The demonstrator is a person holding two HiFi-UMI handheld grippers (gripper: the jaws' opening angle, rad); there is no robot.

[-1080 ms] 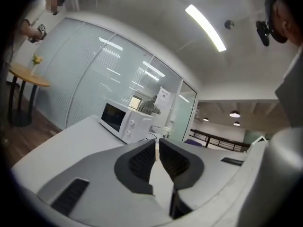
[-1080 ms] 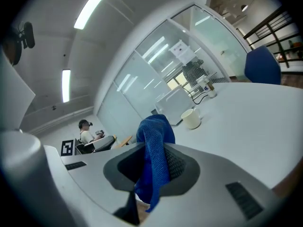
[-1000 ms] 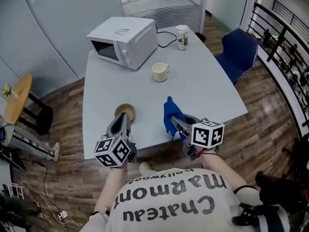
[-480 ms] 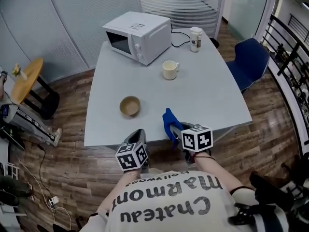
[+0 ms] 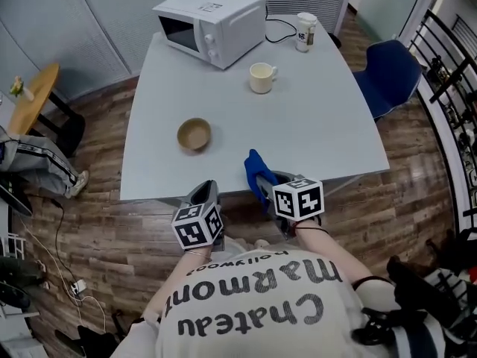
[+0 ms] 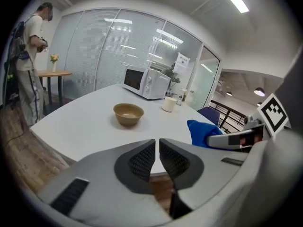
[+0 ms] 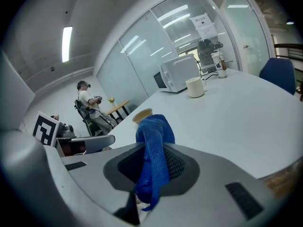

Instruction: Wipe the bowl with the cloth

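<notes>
A tan bowl (image 5: 194, 134) stands empty on the white table (image 5: 313, 140), left of the middle and a little back from the near edge. My left gripper (image 5: 206, 193) hangs at the table's near edge, well short of the bowl (image 6: 128, 113). Its jaws (image 6: 157, 142) are shut with nothing between them. My right gripper (image 5: 262, 180) is to the right of it, over the front edge, shut on a blue cloth (image 5: 255, 168). The cloth (image 7: 154, 148) sticks up between the pads and hangs down below them. The bowl (image 7: 142, 115) shows just behind the cloth.
A white microwave (image 5: 211, 15) stands at the table's far left, with a cream mug (image 5: 261, 77) in front of it and a paper cup (image 5: 305, 31) at the back. A blue chair (image 5: 395, 73) is at the right. A person (image 6: 32, 56) stands by a small round table (image 5: 30, 95) at the left.
My left gripper has pulled back from right beside the bowl to the table's near edge. The right gripper keeps the cloth at the front edge. The head view has shifted.
</notes>
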